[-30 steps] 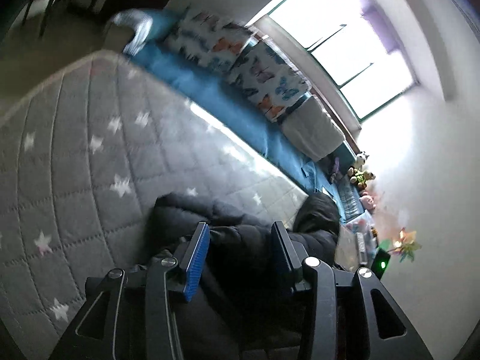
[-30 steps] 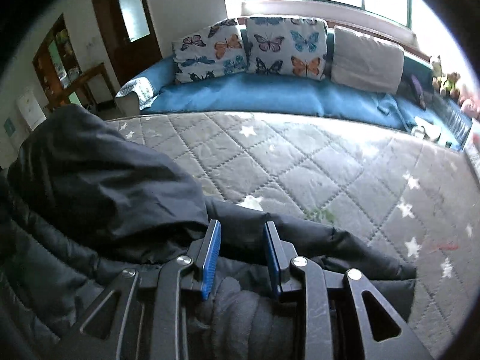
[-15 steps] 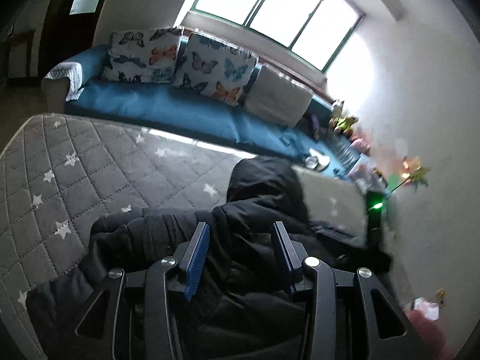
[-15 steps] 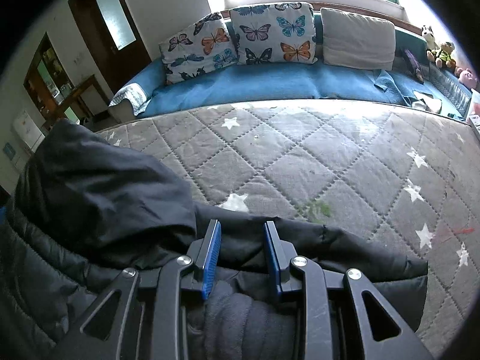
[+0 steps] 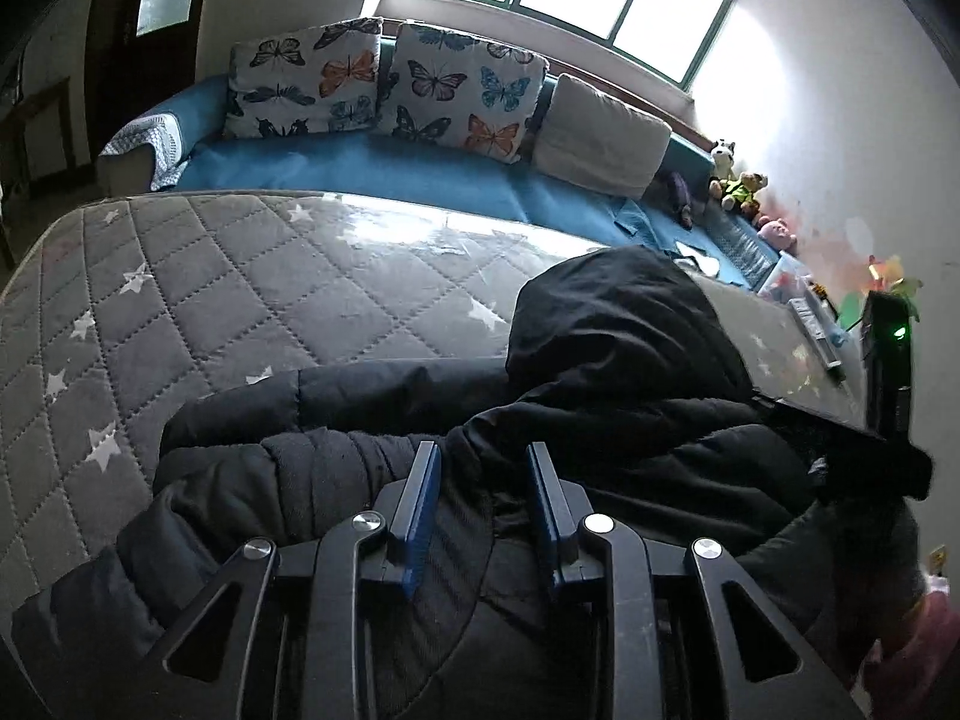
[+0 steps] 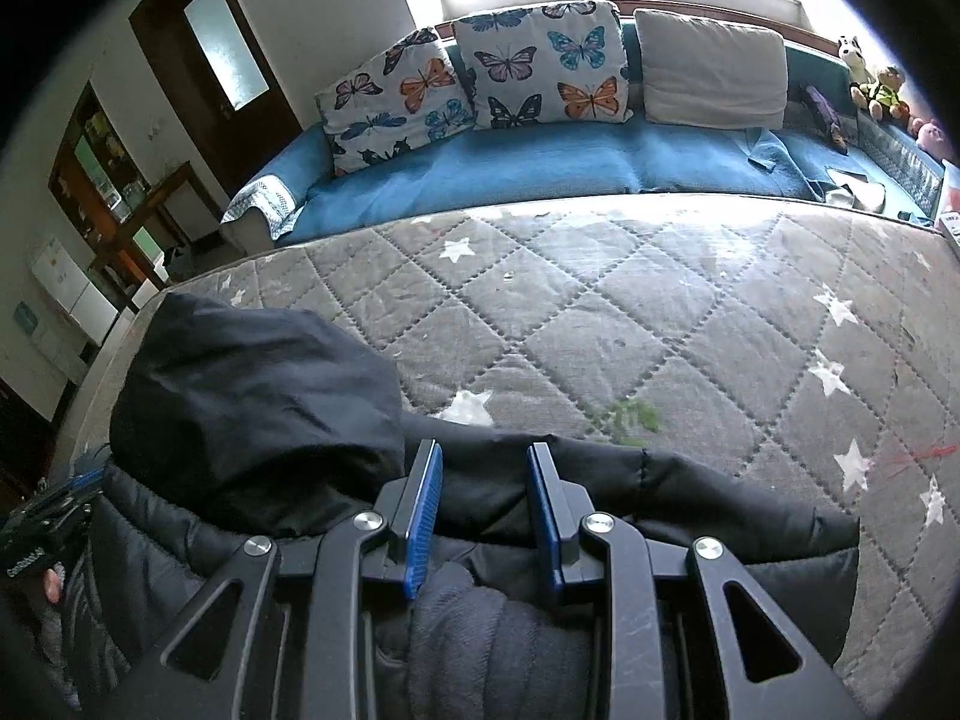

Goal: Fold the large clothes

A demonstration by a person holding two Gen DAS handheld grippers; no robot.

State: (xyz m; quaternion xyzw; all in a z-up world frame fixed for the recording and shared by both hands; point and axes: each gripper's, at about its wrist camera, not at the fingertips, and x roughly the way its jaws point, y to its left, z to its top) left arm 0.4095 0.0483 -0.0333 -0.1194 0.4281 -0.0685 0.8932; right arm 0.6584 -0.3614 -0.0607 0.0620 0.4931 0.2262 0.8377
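Black padded jacket lay on the quilted mattress, hood at 1 o'clock. Left gripper, jaws just narrowed, and right gripper, jaws narrow, each pinched jacket fabric.

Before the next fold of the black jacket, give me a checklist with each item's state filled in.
1. Right gripper clamped on the black jacket: ok, a thick roll of fabric sits between its pads.
2. Left gripper gripping the jacket: cannot tell; its jaws have just been closing with fabric between them, pad contact unclear.
3. Hood lying flat: not ok, it stands bunched up.
4. Sleeve laid across the jacket: ok.
5. Jacket fully on the quilted mattress: cannot tell, its near part is hidden behind the grippers.
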